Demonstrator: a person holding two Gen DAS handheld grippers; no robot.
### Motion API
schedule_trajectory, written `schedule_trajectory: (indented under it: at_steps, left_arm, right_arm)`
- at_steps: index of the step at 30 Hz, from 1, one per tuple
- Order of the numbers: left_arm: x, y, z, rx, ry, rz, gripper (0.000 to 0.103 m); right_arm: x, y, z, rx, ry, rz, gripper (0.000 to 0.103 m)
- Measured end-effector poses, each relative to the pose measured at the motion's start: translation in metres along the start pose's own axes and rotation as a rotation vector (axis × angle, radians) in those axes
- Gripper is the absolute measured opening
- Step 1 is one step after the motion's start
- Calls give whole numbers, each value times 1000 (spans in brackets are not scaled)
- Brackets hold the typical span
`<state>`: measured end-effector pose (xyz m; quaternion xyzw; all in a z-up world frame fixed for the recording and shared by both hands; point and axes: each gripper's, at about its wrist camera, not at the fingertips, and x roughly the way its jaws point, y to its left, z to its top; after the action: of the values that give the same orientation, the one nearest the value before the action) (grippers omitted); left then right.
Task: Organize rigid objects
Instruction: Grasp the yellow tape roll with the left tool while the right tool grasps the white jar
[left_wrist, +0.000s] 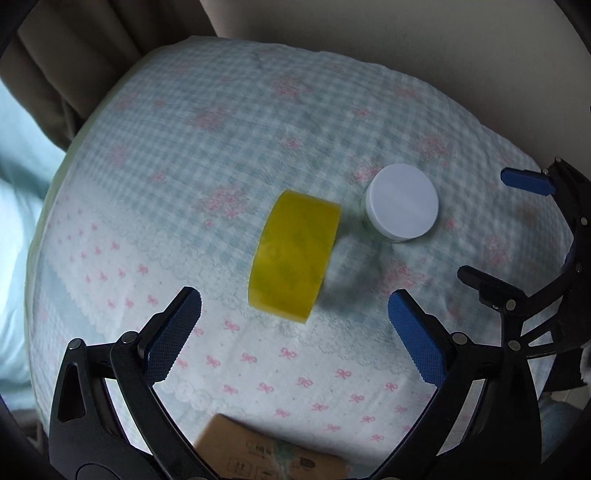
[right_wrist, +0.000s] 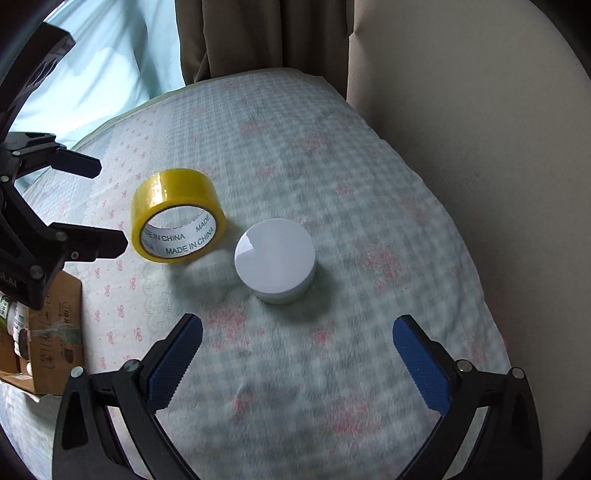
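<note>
The left gripper (left_wrist: 293, 325) hangs over the checked cloth (left_wrist: 258, 129) with its 2 blue pads (left_wrist: 173, 332) spread wide and nothing between them. Just beyond the fingertips a yellow tape roll (left_wrist: 293, 254) stands on edge, and a white-lidded jar (left_wrist: 402, 206) sits just beside it toward the right pad. The right gripper (left_wrist: 495, 229) shows at the right edge, jaws apart, and a cardboard box (left_wrist: 266, 454) lies below between the arms.
</note>
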<state>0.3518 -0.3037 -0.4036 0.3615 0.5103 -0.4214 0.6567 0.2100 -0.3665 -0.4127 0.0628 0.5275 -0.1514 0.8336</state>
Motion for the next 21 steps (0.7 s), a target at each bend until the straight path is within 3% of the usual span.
schedule_trajectory:
  at_steps: [6,13,16,17,18,21]
  left_arm:
    - [48,2,14,72,65,-27,77]
    - [70,-4,19,97,121,-82,61]
    - [76,-5,21,104,136,-89,45]
    - [77,-4,21,100,141,-91,37]
    - [78,-4,21,94,146,-97,37]
    - [78,-1,22,76,139,-104,37]
  right_arm:
    - [53,8,11,-75,5,38,102]
    - [79,11,18,-106,13,62,96]
    - [85,12,21,-117,27,62,83]
    - [86,12,22,-118,33,67,75]
    - [87,12,22,-122,38,62,67]
    - [88,13,23,-130,38,58,67]
